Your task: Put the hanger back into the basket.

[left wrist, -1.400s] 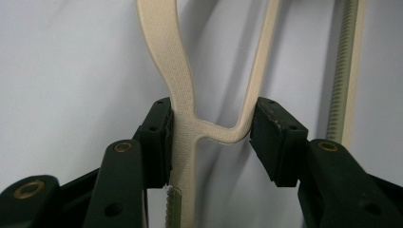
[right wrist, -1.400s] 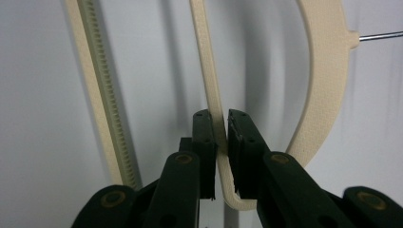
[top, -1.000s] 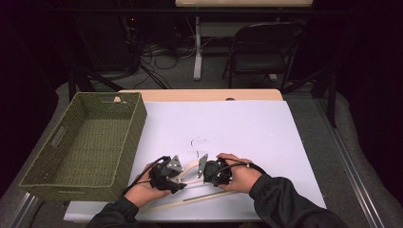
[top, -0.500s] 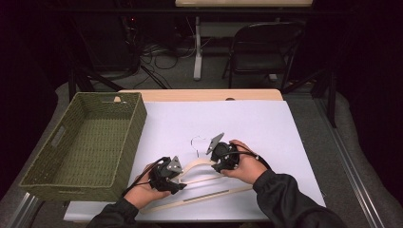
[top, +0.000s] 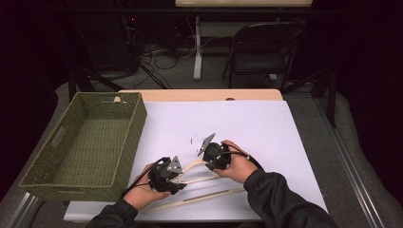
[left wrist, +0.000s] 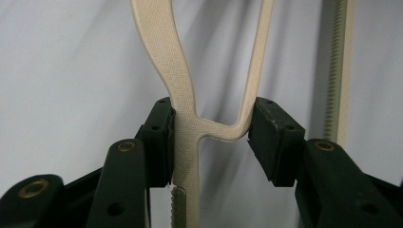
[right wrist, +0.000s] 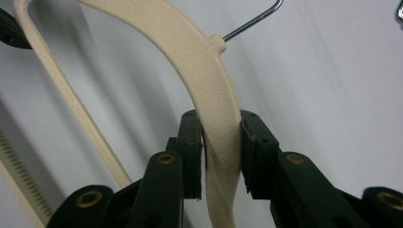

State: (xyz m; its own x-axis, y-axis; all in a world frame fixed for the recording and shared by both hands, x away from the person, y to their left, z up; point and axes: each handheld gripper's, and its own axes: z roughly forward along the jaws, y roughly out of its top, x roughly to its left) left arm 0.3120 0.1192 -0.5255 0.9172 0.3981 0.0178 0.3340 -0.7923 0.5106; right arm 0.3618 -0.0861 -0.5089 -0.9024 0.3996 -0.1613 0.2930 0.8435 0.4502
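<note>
I hold a cream plastic hanger (top: 192, 166) in both grippers, just above the white table sheet (top: 266, 133). My left gripper (top: 166, 173) is shut on its end, where the curved arm meets the thin lower bar (left wrist: 209, 128). The left gripper (left wrist: 209, 137) has a pad on each side of that joint. My right gripper (top: 214, 154) is shut on the hanger's broad arm (right wrist: 209, 71), a little below the wire hook (right wrist: 252, 21). The right gripper (right wrist: 221, 142) pinches the arm flat between both pads. The hook (top: 196, 138) points away from me.
A loose ribbed cream bar (top: 199, 199) lies on the sheet near the front edge, below both hands. A green woven basket (top: 135, 128) stands at the left of the table. A folding chair (top: 261, 52) and cables sit beyond the far edge.
My right gripper has moved away from me with the hanger's hook side, so the hanger now lies more slanted. The left gripper has barely shifted.
</note>
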